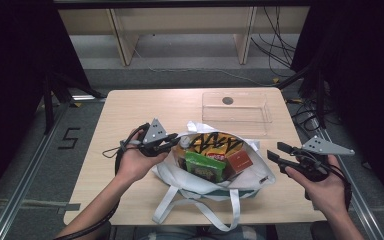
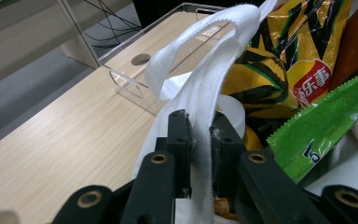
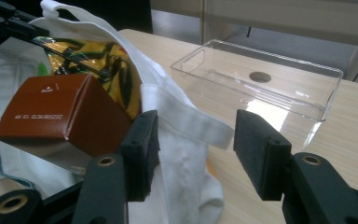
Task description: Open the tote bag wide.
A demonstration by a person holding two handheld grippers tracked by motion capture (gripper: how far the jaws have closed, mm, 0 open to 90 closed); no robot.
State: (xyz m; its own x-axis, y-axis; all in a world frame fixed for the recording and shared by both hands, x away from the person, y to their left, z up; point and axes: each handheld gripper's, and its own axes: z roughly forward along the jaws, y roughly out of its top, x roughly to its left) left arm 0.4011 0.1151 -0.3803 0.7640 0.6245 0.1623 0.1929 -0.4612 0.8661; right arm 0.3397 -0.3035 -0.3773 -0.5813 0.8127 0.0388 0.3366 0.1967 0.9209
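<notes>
A white cloth tote bag (image 1: 260,172) lies on the wooden table (image 1: 130,110), stuffed with a yellow chip bag (image 1: 215,143), a green snack packet (image 1: 204,166) and a brown box (image 1: 240,161). My left gripper (image 1: 176,142) is at the bag's left rim, shut on the bag's white strap (image 2: 200,116). My right gripper (image 1: 274,151) stands open just off the bag's right edge; its jaws straddle the white cloth (image 3: 186,154), with the brown box (image 3: 60,116) to their left.
A clear plastic tray (image 1: 236,112) sits empty behind the bag, toward the table's far right. The bag's other strap (image 1: 200,207) loops over the front of the table. Bare tabletop lies to the left. Cables run on the floor beyond the table.
</notes>
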